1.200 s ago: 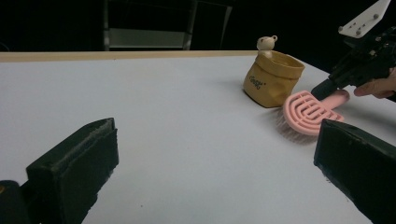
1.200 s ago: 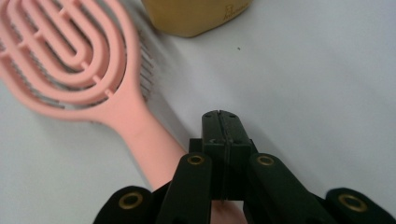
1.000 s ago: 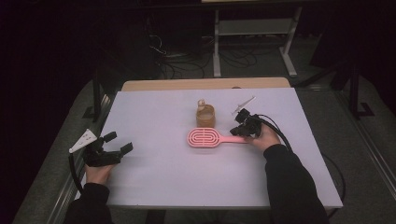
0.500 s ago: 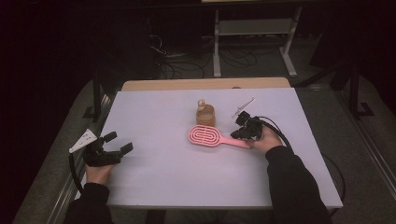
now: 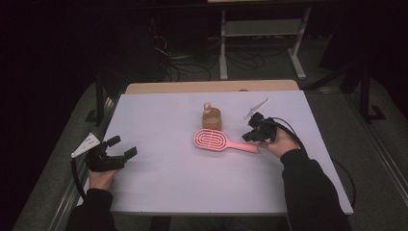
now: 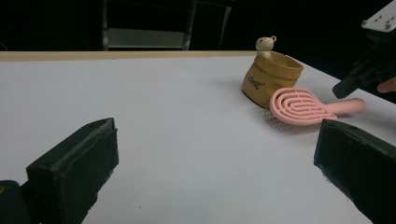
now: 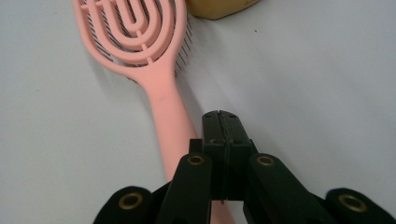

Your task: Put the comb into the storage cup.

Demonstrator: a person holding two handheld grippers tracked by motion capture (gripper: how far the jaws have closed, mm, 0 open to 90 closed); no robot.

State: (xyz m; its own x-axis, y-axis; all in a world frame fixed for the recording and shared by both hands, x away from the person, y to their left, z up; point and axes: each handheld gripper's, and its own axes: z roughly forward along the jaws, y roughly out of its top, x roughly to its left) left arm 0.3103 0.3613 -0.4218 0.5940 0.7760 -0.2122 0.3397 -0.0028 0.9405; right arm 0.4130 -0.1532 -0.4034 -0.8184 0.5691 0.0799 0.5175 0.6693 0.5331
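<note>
Right gripper view, we see our right gripper [image 7: 221,122] with jaws pressed together, empty, just above the pink hairbrush [image 7: 140,56] handle, brush lying mid-table beside a tan pouch [image 5: 211,118], our left gripper [image 5: 115,153] spread wide, resting at the table's left edge.

Left tongs [image 5: 118,153] gape wide; right tongs [image 5: 248,135] are pressed together.
</note>
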